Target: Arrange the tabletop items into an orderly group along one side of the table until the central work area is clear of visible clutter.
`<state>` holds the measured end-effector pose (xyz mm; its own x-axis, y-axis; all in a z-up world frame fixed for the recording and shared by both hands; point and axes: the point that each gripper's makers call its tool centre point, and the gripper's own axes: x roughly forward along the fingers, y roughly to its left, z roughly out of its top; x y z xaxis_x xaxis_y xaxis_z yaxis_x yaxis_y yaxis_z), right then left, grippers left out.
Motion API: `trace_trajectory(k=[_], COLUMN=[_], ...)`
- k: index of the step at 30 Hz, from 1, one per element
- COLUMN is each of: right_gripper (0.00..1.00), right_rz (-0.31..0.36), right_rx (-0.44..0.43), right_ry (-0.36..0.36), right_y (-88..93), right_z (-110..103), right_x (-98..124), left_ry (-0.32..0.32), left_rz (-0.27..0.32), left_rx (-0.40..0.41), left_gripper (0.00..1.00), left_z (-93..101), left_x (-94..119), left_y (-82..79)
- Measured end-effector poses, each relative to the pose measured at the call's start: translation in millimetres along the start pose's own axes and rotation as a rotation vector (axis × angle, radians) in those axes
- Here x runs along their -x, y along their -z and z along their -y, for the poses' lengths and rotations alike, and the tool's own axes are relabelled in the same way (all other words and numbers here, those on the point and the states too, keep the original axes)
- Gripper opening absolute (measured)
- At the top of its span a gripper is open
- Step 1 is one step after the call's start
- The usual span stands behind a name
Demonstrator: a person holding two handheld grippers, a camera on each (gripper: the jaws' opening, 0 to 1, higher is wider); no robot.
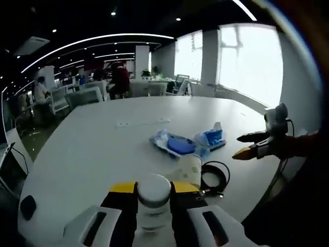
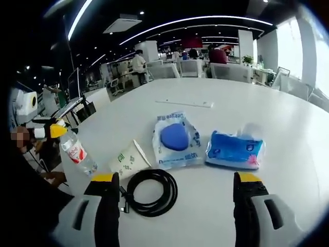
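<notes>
My left gripper [image 1: 153, 188] is shut on a clear water bottle [image 1: 153, 199] with a white cap, held over the near edge of the white table [image 1: 92, 149]. In the right gripper view the left gripper [image 2: 50, 131] holds the red-labelled bottle [image 2: 77, 153] at the table's left edge. My right gripper [image 2: 175, 178] is wide open above a coiled black cable [image 2: 151, 191]. A paper cup [image 2: 128, 158] lies on its side beside the coil. Beyond them lie a blue item in a clear bag [image 2: 176, 139] and a blue tissue pack [image 2: 235, 150]. The right gripper [image 1: 249, 146] hovers past the pack [image 1: 211, 138].
A thin white strip [image 2: 185, 103] lies farther along the table. A small dark object [image 1: 26, 206] sits at the table's near-left edge. Office desks, chairs and people [image 1: 119, 77] stand beyond the far end, with windows [image 1: 247, 62] along one side.
</notes>
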<state>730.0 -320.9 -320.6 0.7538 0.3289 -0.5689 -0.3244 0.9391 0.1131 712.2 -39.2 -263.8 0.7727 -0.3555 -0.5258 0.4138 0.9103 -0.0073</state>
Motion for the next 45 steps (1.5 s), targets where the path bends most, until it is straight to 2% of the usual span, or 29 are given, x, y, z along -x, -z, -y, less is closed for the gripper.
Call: trace_trajectory(k=[7,17,24,33,39,45], right_gripper=[0.88,0.88,0.89,0.9,0.94,0.97], right_rz=[0.0,0.04,0.049,0.059,0.063,0.053], right_rx=[0.002,-0.013,-0.022,-0.047,-0.074,-0.075], right_ry=[0.005,0.021,0.03,0.048,0.055,0.058], right_y=[-0.2,-10.5,-10.4,-11.4,-13.0,-11.0], right_z=[-4.5,-3.0,-6.3,-10.4,-11.5,-14.5], right_x=[0.0,0.4,2.5,6.8,6.7,7.1], left_ry=[0.011,0.082,0.147,0.241,0.283,0.356], left_rz=[-0.011,-0.032,-0.008,0.013,0.024,0.044], left_rx=[-0.007,-0.05,-0.049,-0.142,-0.183,-0.217], left_gripper=[0.2,0.2,0.2,0.2,0.2,0.2], left_z=[-3.4,-6.0,-17.2,-35.8,-40.4,-42.6], left_x=[0.3,0.1,3.2,-7.5,-14.8,-27.4], left_y=[4.3,3.9,-20.6,-60.5,-81.6,-99.9])
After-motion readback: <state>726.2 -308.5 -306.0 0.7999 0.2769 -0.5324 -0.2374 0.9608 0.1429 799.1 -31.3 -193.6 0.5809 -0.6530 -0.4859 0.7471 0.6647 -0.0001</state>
